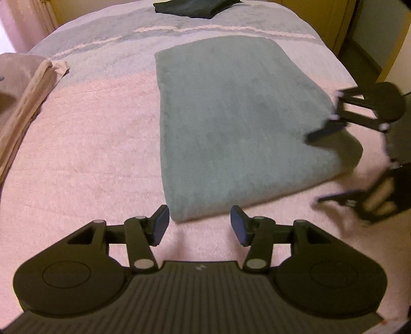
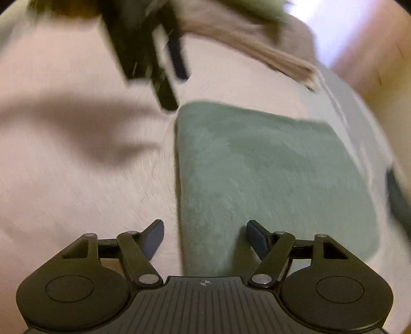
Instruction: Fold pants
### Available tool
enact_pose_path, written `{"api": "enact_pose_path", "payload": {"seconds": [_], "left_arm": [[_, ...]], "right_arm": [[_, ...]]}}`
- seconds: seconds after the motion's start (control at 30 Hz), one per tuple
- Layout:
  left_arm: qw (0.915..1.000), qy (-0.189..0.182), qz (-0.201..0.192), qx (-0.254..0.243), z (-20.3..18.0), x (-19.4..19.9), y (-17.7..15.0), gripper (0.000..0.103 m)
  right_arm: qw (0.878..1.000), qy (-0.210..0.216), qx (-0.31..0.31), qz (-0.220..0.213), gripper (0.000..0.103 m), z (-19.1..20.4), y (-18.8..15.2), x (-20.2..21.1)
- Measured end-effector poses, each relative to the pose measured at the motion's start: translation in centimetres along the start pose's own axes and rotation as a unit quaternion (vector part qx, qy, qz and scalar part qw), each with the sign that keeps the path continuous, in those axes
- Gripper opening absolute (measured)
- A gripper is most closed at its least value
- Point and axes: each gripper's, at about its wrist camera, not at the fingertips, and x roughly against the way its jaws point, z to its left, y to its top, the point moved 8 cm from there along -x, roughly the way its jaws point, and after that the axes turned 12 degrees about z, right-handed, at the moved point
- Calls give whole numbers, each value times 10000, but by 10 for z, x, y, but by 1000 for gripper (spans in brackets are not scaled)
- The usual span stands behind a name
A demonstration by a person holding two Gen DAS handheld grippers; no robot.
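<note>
The pink bed is carrying the green pants, lying folded flat at its middle; the left claw is hovering released at their near edge, the right claw is gaping empty over another edge.

A pink fuzzy blanket covers the bed, with a grey band and pale zigzag stripes across its far part. A beige cloth lies bunched along the left edge. At the far end sits a dark folded garment. Behind it runs a yellow wall, and a pink curtain hangs at the far left.
</note>
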Motion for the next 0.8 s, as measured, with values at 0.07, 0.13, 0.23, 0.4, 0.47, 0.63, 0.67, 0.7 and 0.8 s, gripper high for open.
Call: {"api": "enact_pose_path", "payload": {"seconds": [0.07, 0.13, 0.23, 0.4, 0.47, 0.63, 0.67, 0.7, 0.8], "left_arm": [[9999, -15, -12, 135, -2, -9, -6, 50], [9996, -51, -12, 283, -2, -9, -13, 50], [9989, -127, -54, 454, -5, 4, -22, 50], [9977, -272, -345, 522, -10, 37, -17, 50], [9961, -398, -506, 598, -11, 51, -11, 51], [9917, -696, -757, 766, -21, 66, 10, 51], [9908, -764, -791, 789, -25, 66, 16, 52], [9899, -825, -821, 806, -28, 65, 22, 52], [9887, -929, -867, 798, -39, 55, 44, 54]], "right_arm": [[9956, -544, 734, 195, 61, 10, 1, -17], [9859, -982, 1302, 367, 35, 14, -4, -23], [9837, -1047, 1413, 362, 15, 2, -18, -6], [9781, -981, 1785, 432, 12, -23, -47, 47], [9696, -1000, 2182, 479, 12, -38, -70, 70], [9401, -1072, 3090, 964, 12, -100, -159, 86], [9364, -1126, 3131, 1117, 12, -119, -177, 81], [9327, -1214, 3161, 1239, 12, -137, -192, 76], [9272, -1380, 3137, 1514, 12, -192, -228, 53]]}}
